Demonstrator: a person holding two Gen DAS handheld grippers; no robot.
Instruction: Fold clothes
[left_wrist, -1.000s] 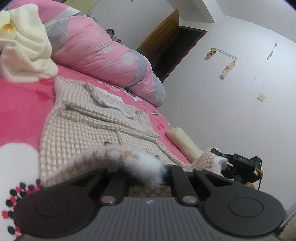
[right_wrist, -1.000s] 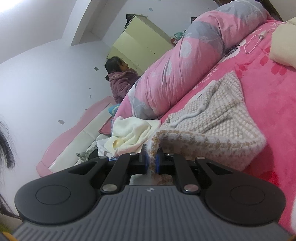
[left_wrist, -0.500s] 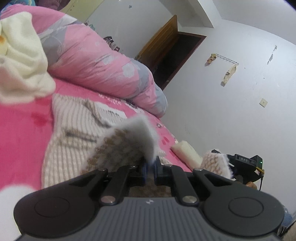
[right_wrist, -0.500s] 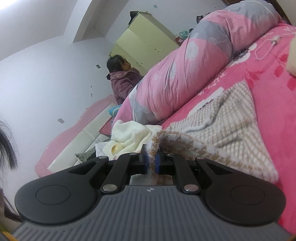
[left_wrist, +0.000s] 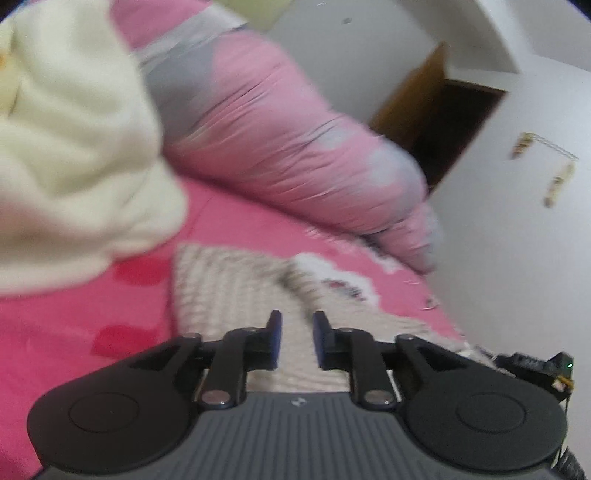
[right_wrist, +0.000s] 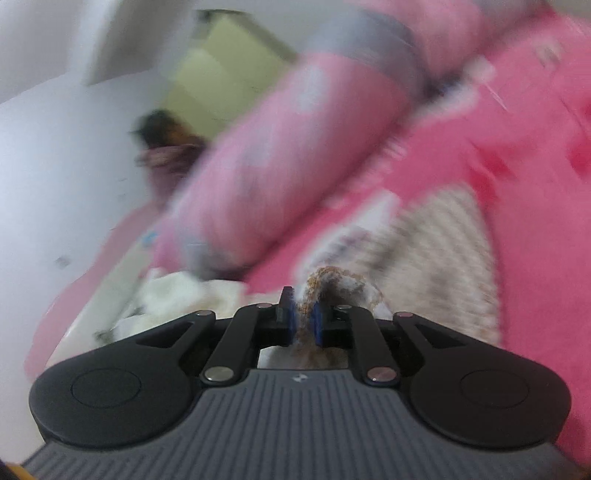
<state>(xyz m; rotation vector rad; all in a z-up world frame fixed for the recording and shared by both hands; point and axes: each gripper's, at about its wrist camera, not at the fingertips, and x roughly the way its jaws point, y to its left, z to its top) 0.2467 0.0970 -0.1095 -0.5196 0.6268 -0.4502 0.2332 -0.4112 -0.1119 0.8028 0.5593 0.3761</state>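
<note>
A beige checked knit garment (left_wrist: 236, 288) with a white fleecy lining lies folded on the pink bed sheet (left_wrist: 74, 332). My left gripper (left_wrist: 297, 332) hovers just over it, its jaws opening, with a clear gap and no cloth between the blue pads (left_wrist: 276, 326). In the right wrist view the same garment (right_wrist: 424, 251) spreads to the right. My right gripper (right_wrist: 303, 319) has a bunched brown-and-white edge of it between its pads (right_wrist: 291, 317). Those jaws are beginning to open, though the cloth still fills the narrow gap. Both views are motion-blurred.
A cream garment (left_wrist: 74, 147) is heaped at the left of the bed. A rolled pink and grey quilt (left_wrist: 277, 140) lies behind. A wall and a dark doorway (left_wrist: 443, 122) stand to the right. A person (right_wrist: 162, 147) sits far off by a yellow-green wardrobe (right_wrist: 221, 81).
Both grippers swept forward across the bed toward the quilt, carrying the garment's edge over itself. The left gripper let go of the fleecy hem and now stands apart. The right still has cloth between its pads.
</note>
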